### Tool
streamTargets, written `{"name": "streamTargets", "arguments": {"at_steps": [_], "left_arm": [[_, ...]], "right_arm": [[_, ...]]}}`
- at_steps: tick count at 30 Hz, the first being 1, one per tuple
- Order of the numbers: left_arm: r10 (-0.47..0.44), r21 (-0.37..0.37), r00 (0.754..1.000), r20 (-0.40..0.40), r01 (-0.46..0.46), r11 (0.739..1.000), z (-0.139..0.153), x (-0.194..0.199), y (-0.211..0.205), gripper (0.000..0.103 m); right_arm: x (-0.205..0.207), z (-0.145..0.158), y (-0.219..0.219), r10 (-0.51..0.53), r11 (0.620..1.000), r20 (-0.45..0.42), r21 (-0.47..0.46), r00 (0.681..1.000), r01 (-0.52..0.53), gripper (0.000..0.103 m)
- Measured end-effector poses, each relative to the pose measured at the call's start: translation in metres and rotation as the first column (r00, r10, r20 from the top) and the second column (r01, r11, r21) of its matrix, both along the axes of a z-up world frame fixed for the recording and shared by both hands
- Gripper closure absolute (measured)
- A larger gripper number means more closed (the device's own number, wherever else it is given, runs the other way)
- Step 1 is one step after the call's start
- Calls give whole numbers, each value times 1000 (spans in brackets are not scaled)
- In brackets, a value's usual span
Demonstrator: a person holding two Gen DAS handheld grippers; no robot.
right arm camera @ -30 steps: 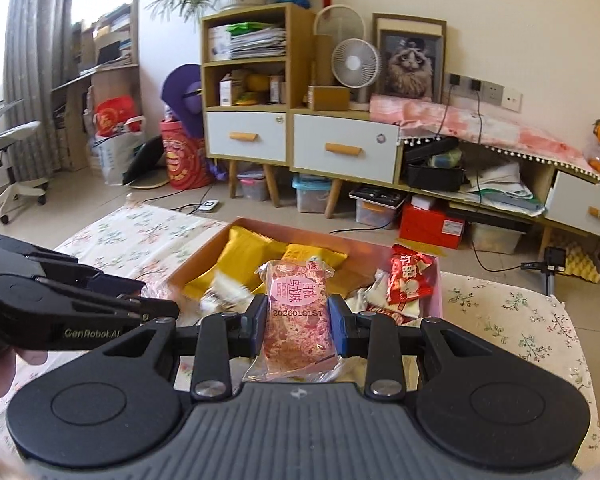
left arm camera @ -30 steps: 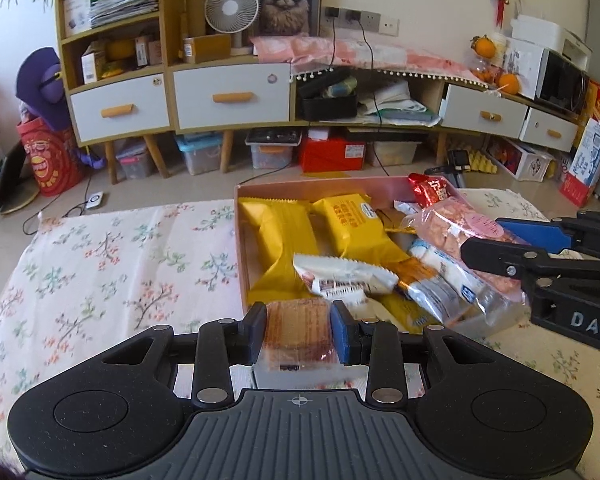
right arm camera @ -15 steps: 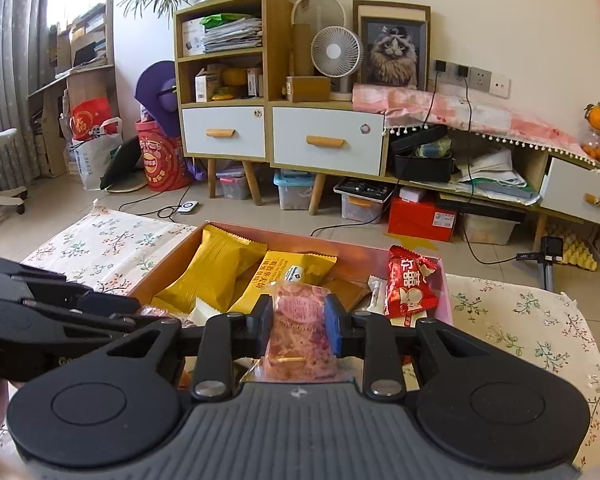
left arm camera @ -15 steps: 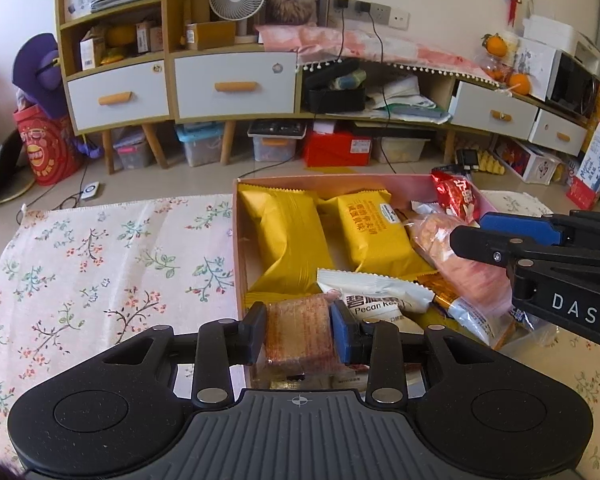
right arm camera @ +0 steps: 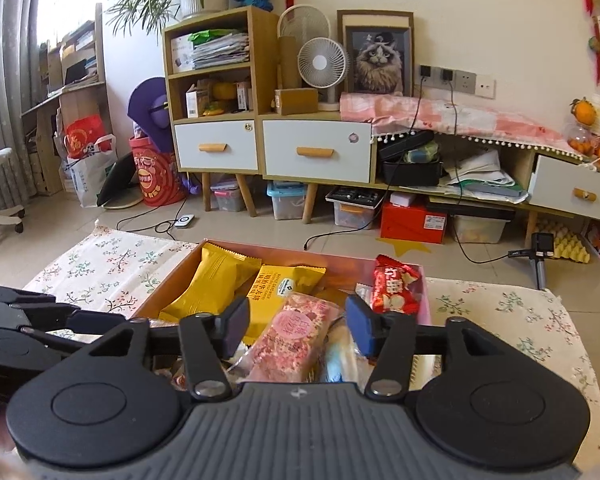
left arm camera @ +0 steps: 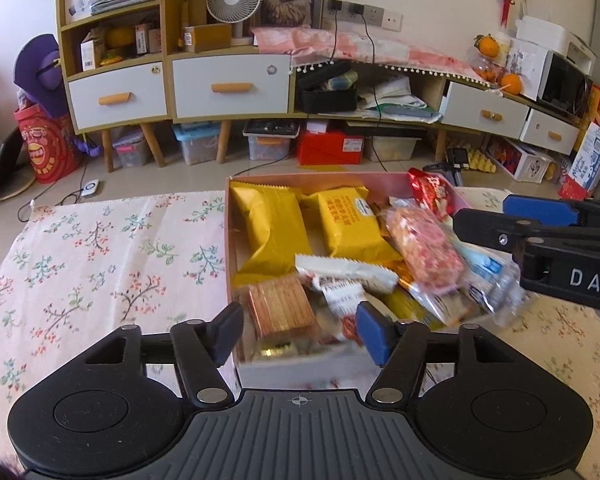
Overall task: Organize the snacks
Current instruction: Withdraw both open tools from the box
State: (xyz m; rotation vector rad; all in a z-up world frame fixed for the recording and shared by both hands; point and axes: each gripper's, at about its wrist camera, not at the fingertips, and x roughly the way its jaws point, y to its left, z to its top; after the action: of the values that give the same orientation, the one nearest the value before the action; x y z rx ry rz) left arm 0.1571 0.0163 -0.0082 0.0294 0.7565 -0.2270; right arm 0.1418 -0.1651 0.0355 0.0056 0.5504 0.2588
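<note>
Left wrist view: left gripper [left arm camera: 300, 328] spread wide, brown biscuit pack [left arm camera: 281, 306] loose between its fingers; right gripper [right arm camera: 298, 326] likewise released, pink packet [right arm camera: 296, 340] between.

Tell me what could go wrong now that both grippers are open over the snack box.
1. The pink packet lies tilted on top of the pile, partly over the clear blue-print packet that overhangs the box's right edge; either could slide out.
2. The left gripper and right gripper are close over the box and could collide.
3. The biscuit pack sits between the left gripper's fingers; closing could re-grab it.
</note>
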Motion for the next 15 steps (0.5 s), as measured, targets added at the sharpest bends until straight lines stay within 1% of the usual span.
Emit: {"name": "streamTargets", "arguments": {"at_steps": [1,5,7,11,15], "left_arm": [[-1,2,1000,-4,1,1000,1,-4,-1,34],[-7,22,1000,-16,7,1000,3,-19,-6,30],[-3,22,1000,-25,4,1000,4,-27,-7,25],[8,14,999,-43,-7,1000,7,-42,-7,20],[28,20,998,-49,-27,999,12,-56,-8,12]], "right_arm": [[-4,1,-2,-4,1000,-2,3,1000,4,48],[-12,1,-6,-19,1000,-18,-8,1000,19,40],[-18,1,-7,-24,1000,-28,-16,999,24,37],[-29,0,-9,-41,999,-65,-33,997,39,31],[-39,1,-7,-62,997,-95,-60,994,56,26]]}}
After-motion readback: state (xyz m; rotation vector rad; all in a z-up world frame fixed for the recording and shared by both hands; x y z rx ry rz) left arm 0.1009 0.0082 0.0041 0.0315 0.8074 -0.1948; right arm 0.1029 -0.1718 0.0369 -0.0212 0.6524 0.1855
